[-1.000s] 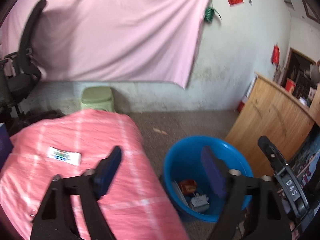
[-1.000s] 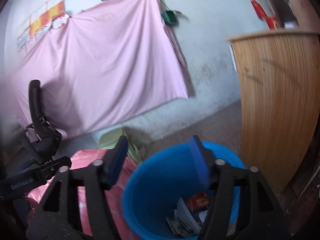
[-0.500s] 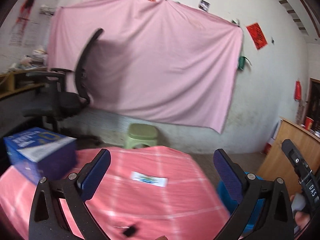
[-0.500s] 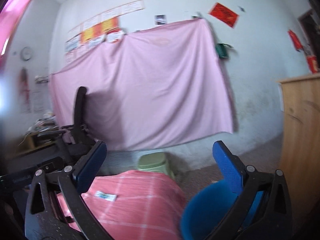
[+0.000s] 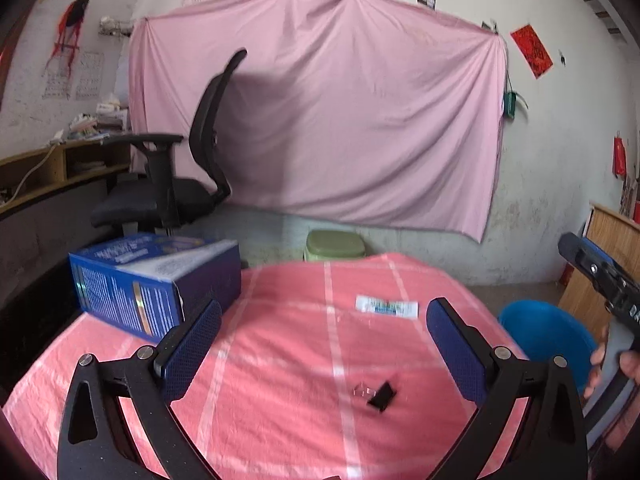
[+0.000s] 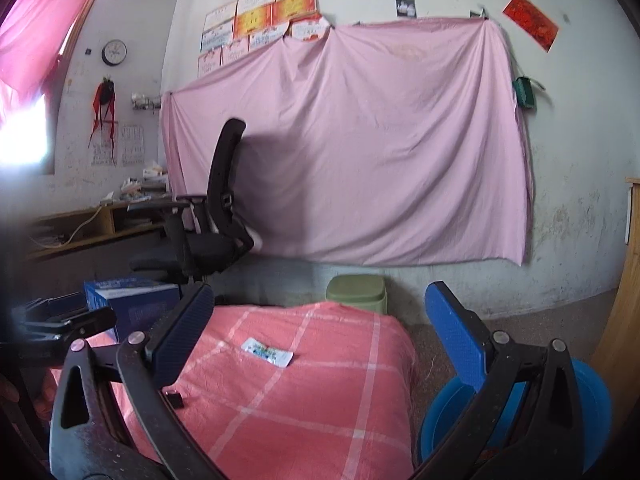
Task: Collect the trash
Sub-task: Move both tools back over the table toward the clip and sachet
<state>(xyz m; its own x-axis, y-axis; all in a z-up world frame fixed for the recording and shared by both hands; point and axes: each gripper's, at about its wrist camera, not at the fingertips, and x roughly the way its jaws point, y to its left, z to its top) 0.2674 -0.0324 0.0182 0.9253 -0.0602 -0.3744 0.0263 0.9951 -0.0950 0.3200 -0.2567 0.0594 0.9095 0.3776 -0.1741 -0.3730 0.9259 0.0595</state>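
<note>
Two wide-open claws [image 5: 324, 340] [image 6: 320, 340] above tablecloth [image 5: 280, 380].

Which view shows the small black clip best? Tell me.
The left wrist view: the small black clip lies unobstructed on the pink tablecloth. In the right wrist view, the clip sits partly hidden behind a gripper finger.

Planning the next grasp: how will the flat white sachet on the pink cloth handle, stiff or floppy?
The white sachet lies flat and thin, so it is probably floppy and light. It sits flush on the soft pink cloth, so the fingers may pinch fabric too. Its glossy surface could be slippery.
</note>
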